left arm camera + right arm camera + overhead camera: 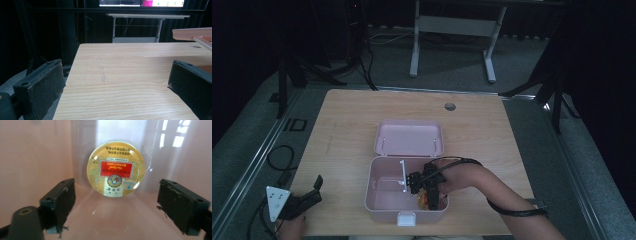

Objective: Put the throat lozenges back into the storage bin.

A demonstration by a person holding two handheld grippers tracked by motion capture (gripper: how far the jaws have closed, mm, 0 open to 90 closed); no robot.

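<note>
A pink lidded storage box (384,200) sits open at the lower centre of the wooden bench (342,125) in the high view, its lid (409,138) laid back flat behind it and a white latch (406,219) on its front wall. The right tongs (428,192) reach down into the box's right compartment, beside a white divider (403,175). In the right gripper view, those tongs (115,200) stand wide apart with nothing between them, and a round yellow herbal candy tin (115,168) with a red label leans against the pink wall, at the upper centre. The left tongs (314,192) rest at the lower left of the high view, on the bench edge; the left gripper view shows them (115,85) spread wide over bare wood.
</note>
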